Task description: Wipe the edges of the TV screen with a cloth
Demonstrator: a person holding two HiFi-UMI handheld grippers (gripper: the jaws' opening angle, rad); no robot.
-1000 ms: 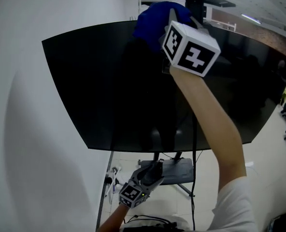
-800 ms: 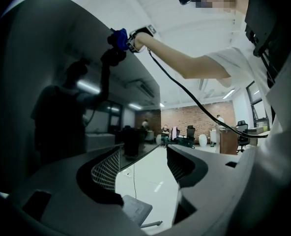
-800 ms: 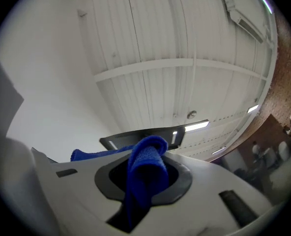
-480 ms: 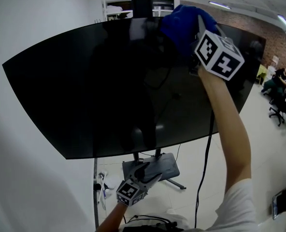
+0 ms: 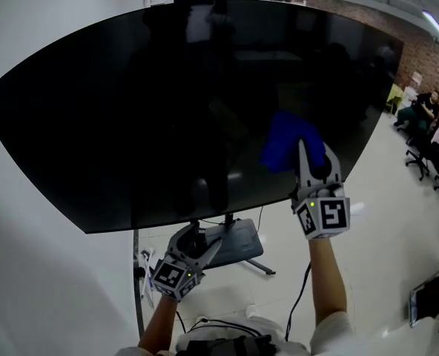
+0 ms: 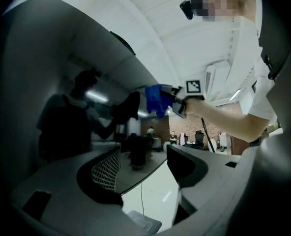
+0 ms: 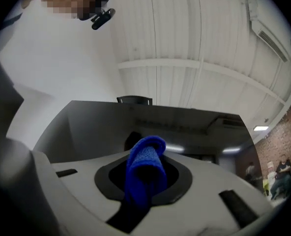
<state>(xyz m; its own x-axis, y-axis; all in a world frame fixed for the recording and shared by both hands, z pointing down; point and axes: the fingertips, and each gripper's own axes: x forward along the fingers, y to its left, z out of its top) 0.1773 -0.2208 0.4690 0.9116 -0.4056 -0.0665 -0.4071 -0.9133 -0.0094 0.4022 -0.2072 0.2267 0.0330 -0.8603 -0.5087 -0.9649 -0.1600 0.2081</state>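
While the TV screen (image 5: 167,102) fills the frame, the blue cloth (image 5: 288,148) sits low on its right half, clenched in the right gripper's (image 5: 314,167) fingers, bottom edge just below, right edge farther right. The left gripper (image 5: 193,245) hangs under the bottom edge, fingers released and empty, with open room beneath both.

Cloth (image 5: 288,141) in right tool (image 5: 314,154), before TV screen (image 5: 130,110) lower right, left tool (image 5: 199,237) below screen
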